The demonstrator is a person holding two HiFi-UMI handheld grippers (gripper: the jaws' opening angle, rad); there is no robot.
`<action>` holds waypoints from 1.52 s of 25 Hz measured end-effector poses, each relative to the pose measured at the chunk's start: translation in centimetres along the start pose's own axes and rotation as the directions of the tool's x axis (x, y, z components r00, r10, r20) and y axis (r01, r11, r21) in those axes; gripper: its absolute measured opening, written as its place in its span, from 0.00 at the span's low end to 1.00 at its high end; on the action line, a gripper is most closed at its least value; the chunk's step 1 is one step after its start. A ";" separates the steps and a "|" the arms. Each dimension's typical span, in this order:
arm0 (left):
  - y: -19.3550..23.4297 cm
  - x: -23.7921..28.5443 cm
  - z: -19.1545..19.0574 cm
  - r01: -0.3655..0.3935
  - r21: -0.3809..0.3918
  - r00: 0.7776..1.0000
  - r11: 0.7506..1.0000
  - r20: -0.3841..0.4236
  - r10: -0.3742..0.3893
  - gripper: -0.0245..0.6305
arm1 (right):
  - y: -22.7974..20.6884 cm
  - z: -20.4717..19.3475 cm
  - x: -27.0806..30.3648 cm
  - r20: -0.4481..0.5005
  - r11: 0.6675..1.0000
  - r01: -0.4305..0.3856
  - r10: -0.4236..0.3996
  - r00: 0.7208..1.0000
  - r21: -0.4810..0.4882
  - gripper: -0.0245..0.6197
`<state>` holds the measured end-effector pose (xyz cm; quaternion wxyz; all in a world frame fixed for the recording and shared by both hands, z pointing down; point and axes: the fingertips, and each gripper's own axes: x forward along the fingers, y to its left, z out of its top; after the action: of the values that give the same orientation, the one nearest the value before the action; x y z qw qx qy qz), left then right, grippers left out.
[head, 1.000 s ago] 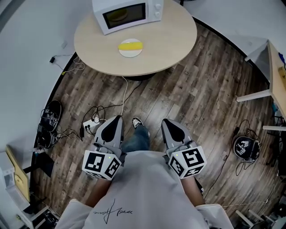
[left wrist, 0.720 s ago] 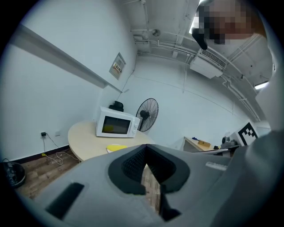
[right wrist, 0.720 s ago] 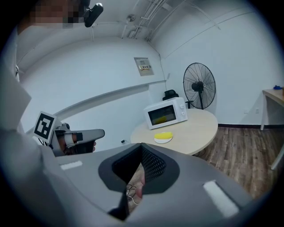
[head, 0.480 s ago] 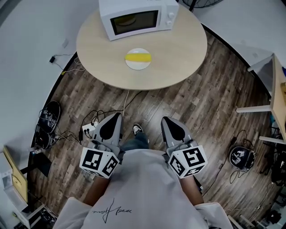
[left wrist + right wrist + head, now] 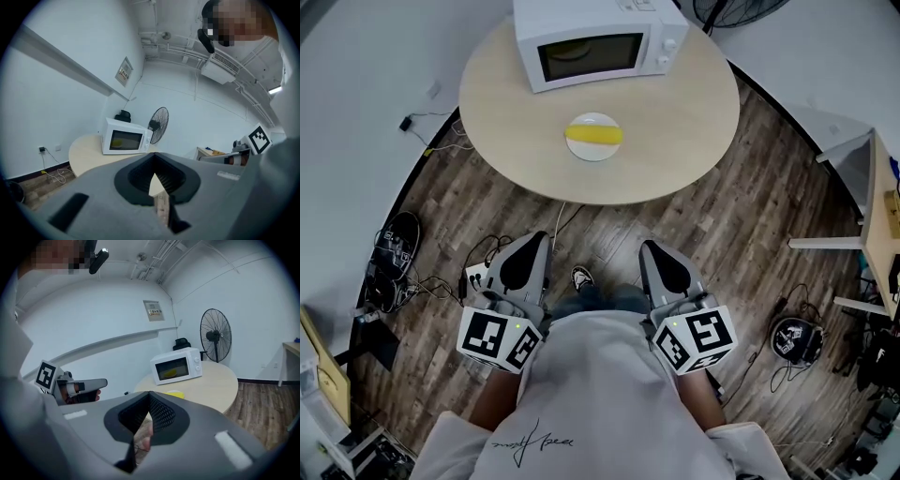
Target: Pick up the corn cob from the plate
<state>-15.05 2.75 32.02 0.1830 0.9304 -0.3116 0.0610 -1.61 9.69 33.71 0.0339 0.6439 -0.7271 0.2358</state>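
- Yellow corn cob (image 5: 594, 135) lies across a small white plate (image 5: 592, 154), on the round pale wooden table (image 5: 675, 122), just in front of the white microwave (image 5: 598, 37).
- We hold both grippers low by our waist, over the dark plank floor (image 5: 722, 225) and well apart from the table, each pointing toward it.
- Our left gripper (image 5: 536, 244) has its jaws together, the tips meeting, with nothing between them.
- Our right gripper (image 5: 653, 254) is closed the same way and carries nothing. In its own view the cob shows as a yellow strip on the table, above the jaw tips and well beyond them.
- Behind the microwave's window something yellow shows; we cannot tell what it is.
- A standing fan (image 5: 215, 336) rises beyond the table.
- Between the two grippers we see one shoe (image 5: 580, 277) on the floor, and to the left of it a power strip (image 5: 473, 275) with tangled cables.
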 end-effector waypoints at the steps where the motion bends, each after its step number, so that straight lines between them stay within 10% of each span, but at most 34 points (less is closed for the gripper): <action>1: 0.2 0.1 0.2 -0.002 0.003 1.000 1.000 -0.003 0.002 0.04 | -0.1 0.3 0.2 0.002 1.000 0.001 -0.001 1.000 -0.004 0.06; 38: 6.0 17.2 10.2 -0.308 0.054 0.950 0.950 0.077 0.303 0.03 | -12.7 16.0 15.8 0.030 0.967 -0.216 0.222 0.975 -0.132 0.06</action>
<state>-4.95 -15.13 28.26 0.1301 0.8780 -0.4557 0.0675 11.90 -11.82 28.91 0.0329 0.5612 -0.8080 0.1766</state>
